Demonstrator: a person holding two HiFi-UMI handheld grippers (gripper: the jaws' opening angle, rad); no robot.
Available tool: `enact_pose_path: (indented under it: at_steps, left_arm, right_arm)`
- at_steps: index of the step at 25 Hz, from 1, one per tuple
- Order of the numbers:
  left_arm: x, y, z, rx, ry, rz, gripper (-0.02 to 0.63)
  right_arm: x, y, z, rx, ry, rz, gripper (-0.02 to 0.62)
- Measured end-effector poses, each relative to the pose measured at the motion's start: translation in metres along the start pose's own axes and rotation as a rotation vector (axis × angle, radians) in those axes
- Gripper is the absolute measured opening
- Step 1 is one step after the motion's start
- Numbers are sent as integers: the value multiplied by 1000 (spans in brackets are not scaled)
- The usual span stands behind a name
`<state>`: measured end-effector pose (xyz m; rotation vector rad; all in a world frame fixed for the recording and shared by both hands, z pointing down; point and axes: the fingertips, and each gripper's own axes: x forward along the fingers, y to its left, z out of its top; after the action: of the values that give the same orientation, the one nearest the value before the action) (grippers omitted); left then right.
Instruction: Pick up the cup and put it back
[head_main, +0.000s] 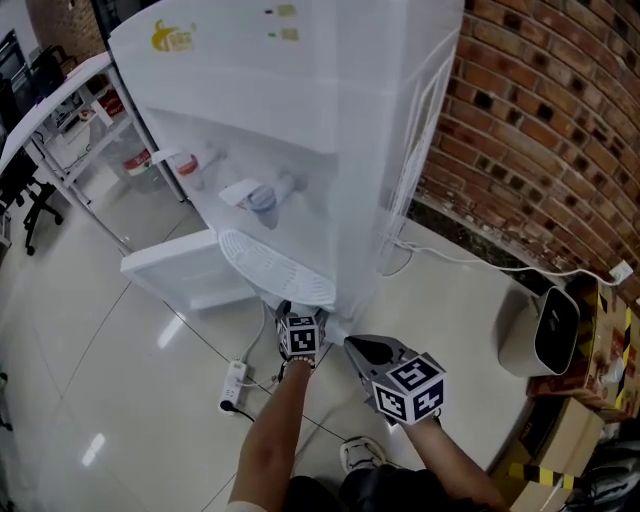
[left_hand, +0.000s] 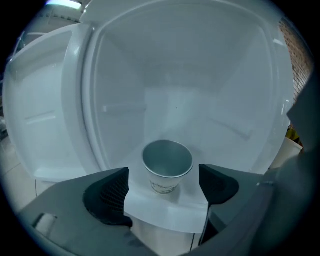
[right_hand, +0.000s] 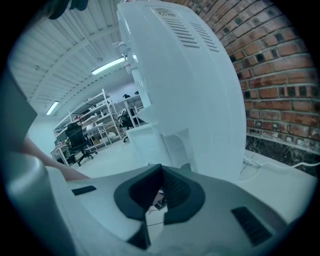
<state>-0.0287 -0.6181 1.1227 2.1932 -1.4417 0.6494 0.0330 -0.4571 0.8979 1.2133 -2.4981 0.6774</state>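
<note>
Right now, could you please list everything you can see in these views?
brick wall: one, red-brown, right side
water dispenser: one, white, beside that wall, lower door open
cup: one, white with print, upright inside the dispenser's lower compartment
power strip: one, white, on the floor near the open door
small appliance: one, white with dark front, by the wall
box: one, brown, bottom right
office chair: one, black, far background
left tongs: one, grey with black pads, open, cup between the jaws untouched
right tongs: one, grey with black pads, shut, empty
</note>
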Motion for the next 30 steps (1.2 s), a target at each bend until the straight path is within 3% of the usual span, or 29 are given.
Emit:
enact_pose_path:
  at_steps: [9, 13, 19, 25, 30]
  left_arm:
    - [18, -1, 7, 48, -22, -3, 427]
    - [23, -4, 13, 72, -40, -27, 348]
    - [10, -8, 26, 78, -92, -38, 337]
    - [-50, -3, 12, 11, -83, -32, 336]
    - [-144, 14, -1, -21, -60, -12, 336]
  right_arm:
    - [-2, 6, 11, 9, -30, 25, 11]
    - [-5, 8, 14, 9, -41, 28, 11]
    - [-7, 8, 11, 32, -43, 6, 11]
    - [-16, 23, 1, 70, -25, -57, 11]
    - [-49, 59, -8, 112, 32, -78, 11]
